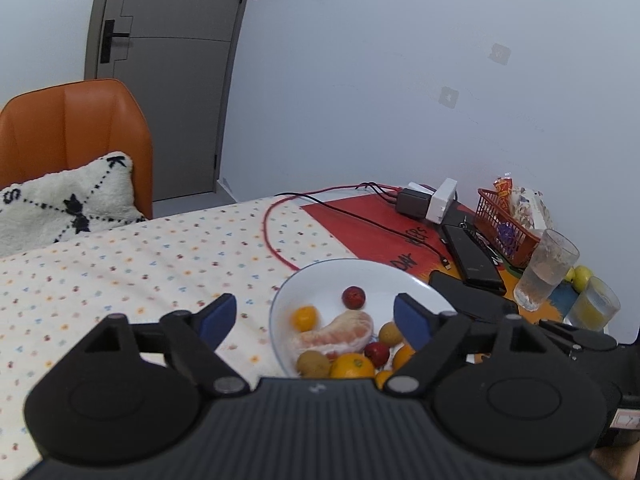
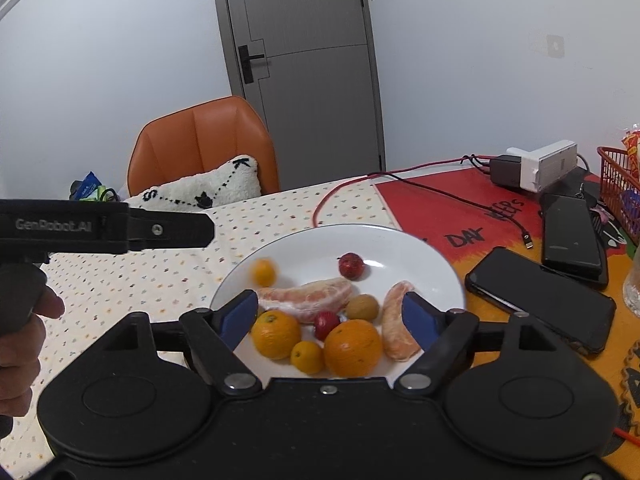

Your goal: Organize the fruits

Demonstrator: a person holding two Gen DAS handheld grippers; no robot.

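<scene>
Fruits fill a white plate [image 1: 320, 276] at lower centre of the left wrist view, on the dotted cloth of the tabletop [image 1: 120, 256]. The left tongs [image 1: 316, 316] hover level above the plate's near side, blue pads wide apart and gripping nothing. The tongs' body hides the plate's near rim and cuts off several fruits. Visible are one peeled pomelo segment [image 1: 336, 334], two red fruits, two brown ones and about four oranges, some only partly seen.

In the right wrist view the plate [image 2: 320, 240] sits mid-frame. The right tongs [image 2: 330, 316] are spread wide and empty over its near half. Counted here: two pomelo segments, two large oranges [image 2: 352, 347], two small oranges, the far one [image 2: 264, 272] blurred, two red fruits and one brown. At left edge, the left tongs' body [image 2: 104, 226] juts in, gripped by a partly cropped hand [image 2: 20, 344].
</scene>
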